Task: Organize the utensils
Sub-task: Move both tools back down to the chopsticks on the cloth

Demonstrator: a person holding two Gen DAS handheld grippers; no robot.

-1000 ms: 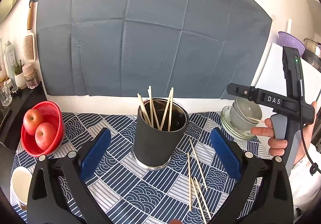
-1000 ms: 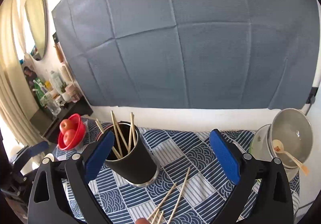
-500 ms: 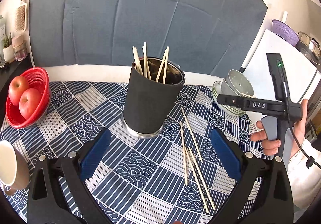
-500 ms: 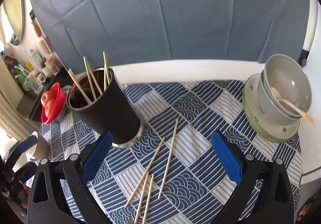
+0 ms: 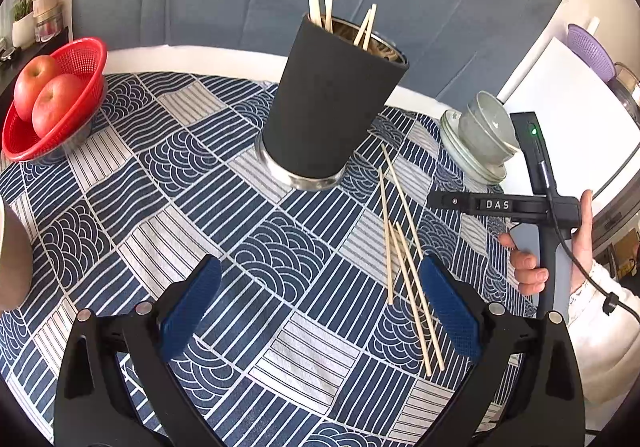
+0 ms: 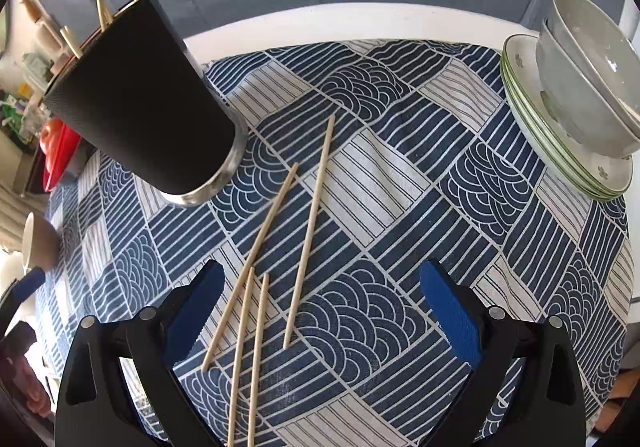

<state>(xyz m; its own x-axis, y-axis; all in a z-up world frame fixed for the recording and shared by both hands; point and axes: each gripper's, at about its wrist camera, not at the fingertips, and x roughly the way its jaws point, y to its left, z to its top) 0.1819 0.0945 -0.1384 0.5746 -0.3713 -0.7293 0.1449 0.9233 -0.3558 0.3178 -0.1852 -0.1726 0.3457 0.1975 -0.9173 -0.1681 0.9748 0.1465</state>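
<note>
A black utensil holder [image 5: 332, 103] with a steel base stands on the blue patterned tablecloth and holds several wooden chopsticks. It shows in the right wrist view [image 6: 148, 103] at the left. Several loose chopsticks [image 5: 404, 255] lie flat on the cloth to the holder's right; they show in the right wrist view [image 6: 308, 235] too. My left gripper [image 5: 320, 307] is open and empty, above the cloth short of the holder, the chopsticks by its right finger. My right gripper [image 6: 320, 311] is open and empty, low over the loose chopsticks. Its body shows in the left wrist view [image 5: 536, 203].
A red basket with two apples [image 5: 48, 103] sits at the far left. A stack of grey bowls on plates [image 6: 580, 103] stands at the right table edge; it shows in the left wrist view [image 5: 480, 139]. A brown cup [image 6: 38, 243] stands at the left.
Both grippers have tilted down and moved closer to the table. The holder and the loose chopsticks look larger and nearer. Both grippers stay open.
</note>
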